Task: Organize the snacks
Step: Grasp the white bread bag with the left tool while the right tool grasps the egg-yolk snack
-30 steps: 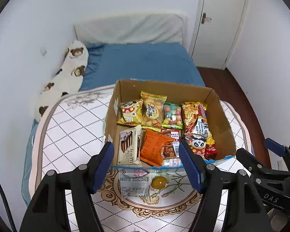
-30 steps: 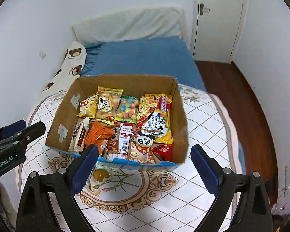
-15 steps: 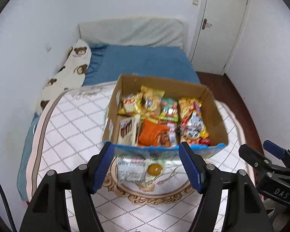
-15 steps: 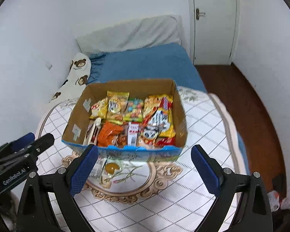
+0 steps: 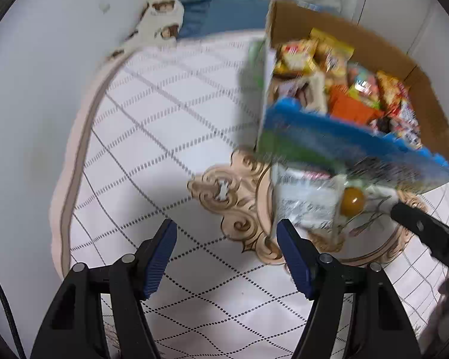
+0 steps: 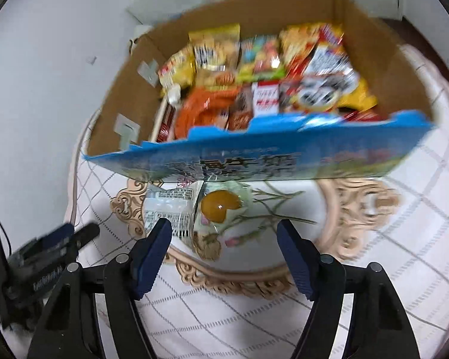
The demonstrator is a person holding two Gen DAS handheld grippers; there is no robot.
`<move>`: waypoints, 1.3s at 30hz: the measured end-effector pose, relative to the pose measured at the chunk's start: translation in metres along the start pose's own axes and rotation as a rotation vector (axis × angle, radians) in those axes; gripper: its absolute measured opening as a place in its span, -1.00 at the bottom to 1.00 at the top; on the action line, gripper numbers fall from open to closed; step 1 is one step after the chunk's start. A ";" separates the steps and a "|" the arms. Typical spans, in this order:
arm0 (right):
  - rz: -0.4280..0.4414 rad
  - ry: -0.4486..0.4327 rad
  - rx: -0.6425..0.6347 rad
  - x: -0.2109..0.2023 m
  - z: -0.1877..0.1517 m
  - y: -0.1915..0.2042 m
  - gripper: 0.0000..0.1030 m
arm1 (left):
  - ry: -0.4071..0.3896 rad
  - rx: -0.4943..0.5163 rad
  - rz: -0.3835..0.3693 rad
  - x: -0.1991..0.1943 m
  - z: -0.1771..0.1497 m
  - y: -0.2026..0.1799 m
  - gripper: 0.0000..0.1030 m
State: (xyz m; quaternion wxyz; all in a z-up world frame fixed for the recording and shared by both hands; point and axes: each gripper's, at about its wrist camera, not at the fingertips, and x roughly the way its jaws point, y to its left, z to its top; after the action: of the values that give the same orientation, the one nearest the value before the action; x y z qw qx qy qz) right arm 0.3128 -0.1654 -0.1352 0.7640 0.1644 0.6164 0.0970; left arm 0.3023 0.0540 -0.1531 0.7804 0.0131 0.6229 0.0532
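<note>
Snacks fill the box (image 6: 404, 68); one clear packet (image 6: 194, 209) lies on the table (image 6: 389, 239) beside it. Right claw (image 6: 224, 254), closing, is poised over the packet, nothing gripped; left claw (image 5: 224, 257) is released. Pickup is judged next.

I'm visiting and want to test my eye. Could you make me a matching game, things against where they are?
Things:
1. clear packet with a yellow ball
2. orange packet
3. cardboard box
4. bear-print pillow

Places:
A. inside the box
B. on the patterned cloth, in front of the box
C. on the blue bed, by the wall
D. on the patterned cloth, full of snacks

Pairs: 1-B, 2-A, 3-D, 4-C
</note>
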 end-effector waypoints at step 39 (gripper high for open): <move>-0.032 0.124 0.032 0.057 -0.062 -0.016 -0.14 | 0.622 -0.985 -0.757 0.132 -0.067 0.030 0.31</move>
State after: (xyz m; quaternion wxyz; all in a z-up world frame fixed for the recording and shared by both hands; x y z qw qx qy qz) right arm 0.2646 -0.1527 -0.2043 0.7229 0.1604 0.6667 0.0849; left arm 0.2637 0.0941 -0.2935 0.4454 -0.5765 0.6828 0.0551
